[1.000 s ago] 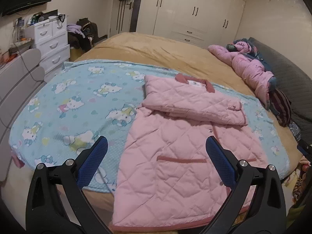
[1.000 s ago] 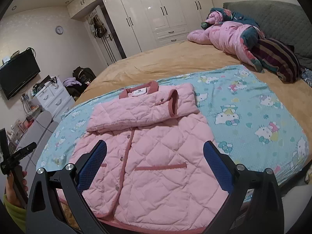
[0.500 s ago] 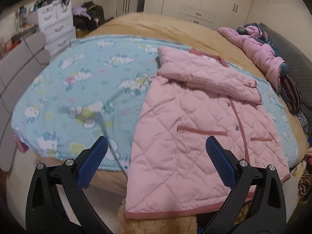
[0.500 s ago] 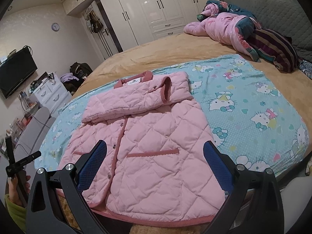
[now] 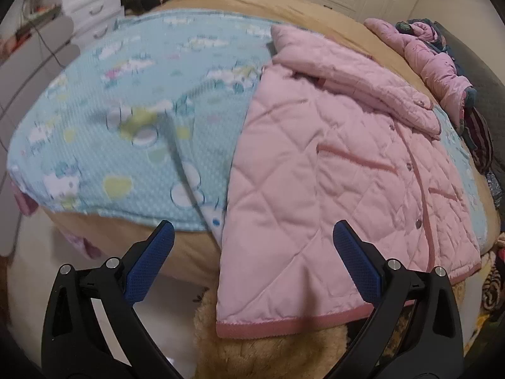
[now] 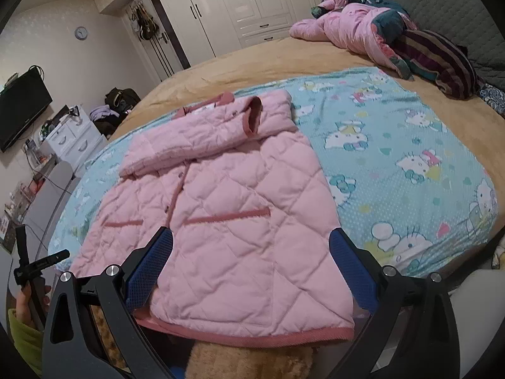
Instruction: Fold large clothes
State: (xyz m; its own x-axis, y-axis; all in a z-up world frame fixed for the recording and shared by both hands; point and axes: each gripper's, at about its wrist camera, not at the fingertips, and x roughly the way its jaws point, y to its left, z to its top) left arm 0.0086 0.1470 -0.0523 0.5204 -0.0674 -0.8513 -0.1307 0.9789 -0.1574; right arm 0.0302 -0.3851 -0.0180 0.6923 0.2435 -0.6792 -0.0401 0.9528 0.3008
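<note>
The left gripper (image 5: 252,252) and right gripper (image 6: 249,252) are being held level, jaws spread wide and empty, over the near hem of the pink quilted jacket (image 6: 221,208) lying on the cartoon blanket (image 6: 394,145).

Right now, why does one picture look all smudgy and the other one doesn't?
Left wrist view: the blue cartoon blanket is smeared by motion blur, while the pink quilted jacket looks a bit sharper. Right wrist view: jacket and blanket are crisp; fisheye bends the edges.
</note>
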